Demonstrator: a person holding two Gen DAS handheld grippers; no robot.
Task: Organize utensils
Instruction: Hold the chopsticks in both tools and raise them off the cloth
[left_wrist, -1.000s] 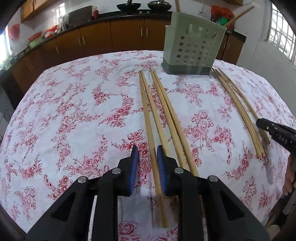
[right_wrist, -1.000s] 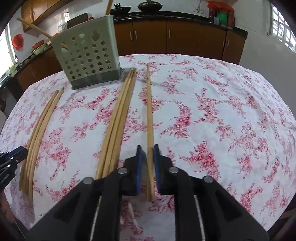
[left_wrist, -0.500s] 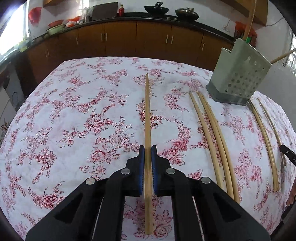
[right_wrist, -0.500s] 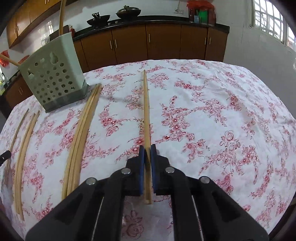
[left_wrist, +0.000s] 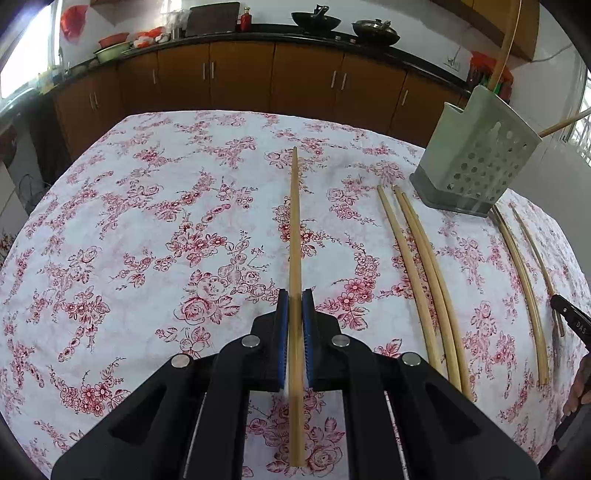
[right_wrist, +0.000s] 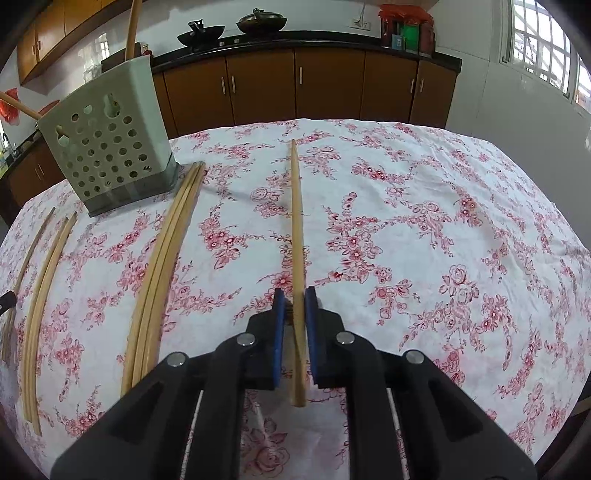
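My left gripper (left_wrist: 295, 295) is shut on a long wooden chopstick (left_wrist: 294, 229) that points away over the floral tablecloth. My right gripper (right_wrist: 294, 293) is shut on another wooden chopstick (right_wrist: 296, 221), held above the cloth. A pale green perforated utensil holder (left_wrist: 476, 162) stands at the far right in the left wrist view, and it shows at the far left in the right wrist view (right_wrist: 107, 147), with chopsticks sticking out of it. Loose chopsticks lie on the cloth beside it (left_wrist: 421, 273) (right_wrist: 162, 258).
More chopsticks lie near the table's edge (left_wrist: 524, 288) (right_wrist: 40, 306). The right gripper's tip shows at the right edge of the left wrist view (left_wrist: 572, 321). Brown kitchen cabinets (right_wrist: 295, 85) and a counter with pans stand behind the table.
Both grippers closed on a chopstick each and lifted them off the cloth. Both views have swung, so the holder now sits further to the side.
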